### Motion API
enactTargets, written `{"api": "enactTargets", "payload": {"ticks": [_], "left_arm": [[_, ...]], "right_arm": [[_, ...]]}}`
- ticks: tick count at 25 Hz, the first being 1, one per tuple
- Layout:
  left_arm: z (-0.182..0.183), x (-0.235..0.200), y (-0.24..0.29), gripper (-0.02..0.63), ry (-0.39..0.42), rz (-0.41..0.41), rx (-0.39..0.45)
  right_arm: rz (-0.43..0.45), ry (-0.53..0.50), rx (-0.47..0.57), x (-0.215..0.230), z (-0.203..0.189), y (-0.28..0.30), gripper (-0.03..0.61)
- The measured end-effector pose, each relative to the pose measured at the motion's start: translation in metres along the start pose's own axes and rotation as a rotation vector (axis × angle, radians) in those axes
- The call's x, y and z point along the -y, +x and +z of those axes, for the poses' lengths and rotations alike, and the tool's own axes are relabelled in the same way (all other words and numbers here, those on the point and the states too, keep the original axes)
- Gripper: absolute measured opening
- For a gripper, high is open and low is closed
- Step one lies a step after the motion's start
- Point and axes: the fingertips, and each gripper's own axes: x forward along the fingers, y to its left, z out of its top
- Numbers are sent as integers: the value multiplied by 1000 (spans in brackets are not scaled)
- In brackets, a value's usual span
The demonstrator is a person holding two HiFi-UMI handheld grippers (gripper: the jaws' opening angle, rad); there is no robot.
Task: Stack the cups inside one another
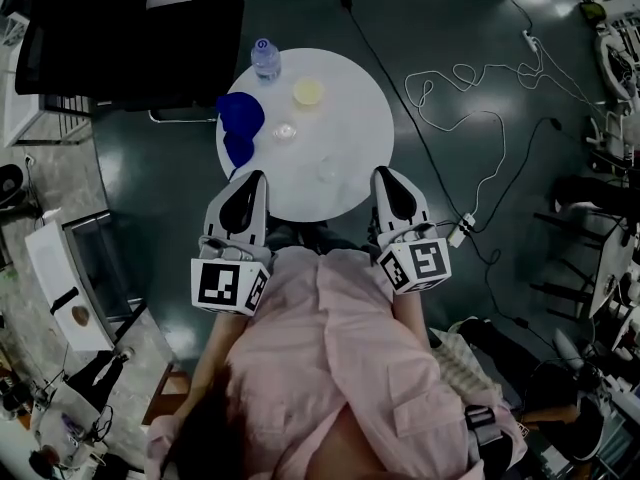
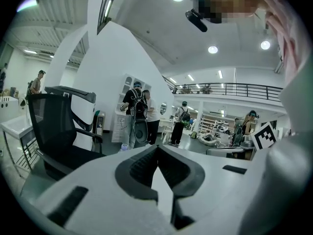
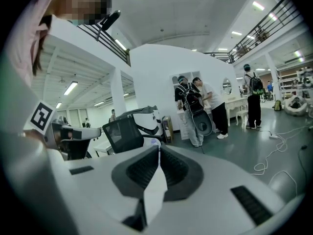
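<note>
Left hand-held gripper and right hand-held gripper: jaws closed together, nothing held, at near edge of tabletop. Next move likely: open jaws, pinch one rim, lower cup upright into another. Clear cup nearest, second clear cup beyond. Blue cups touching at left. Yellow cup farther. All look empty. Bottle at far edge.

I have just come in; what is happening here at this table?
A person in a pink shirt holds the left gripper and the right gripper at the near edge of a round white table, both shut and empty. On the table are blue plastic cups, a yellow cup, a clear cup and a clear water bottle. No cup is picked up yet.
</note>
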Motion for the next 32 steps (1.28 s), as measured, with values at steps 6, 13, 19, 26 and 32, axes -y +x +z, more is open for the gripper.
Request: {"api": "enactTargets", "payload": {"ticks": [6,13,19,26,32], "left_arm": [[0,-1,3,18,-20,3,15],[1,2,8,17,-28,-6,18],[2,2,12,18,-34,-11,16],[-1,6,16,18,-39,-33,7],[-3,7,18,18,-45,-46,-13]], "right_arm": [[16,8,-20,0,-8,6,32],[22,0,-31,3,-9,8,32],[29,-31,-94,13,-22,21,34],[38,-32,-228,27,-61,53,34],[52,60,-383,33,-113,72,109]]}}
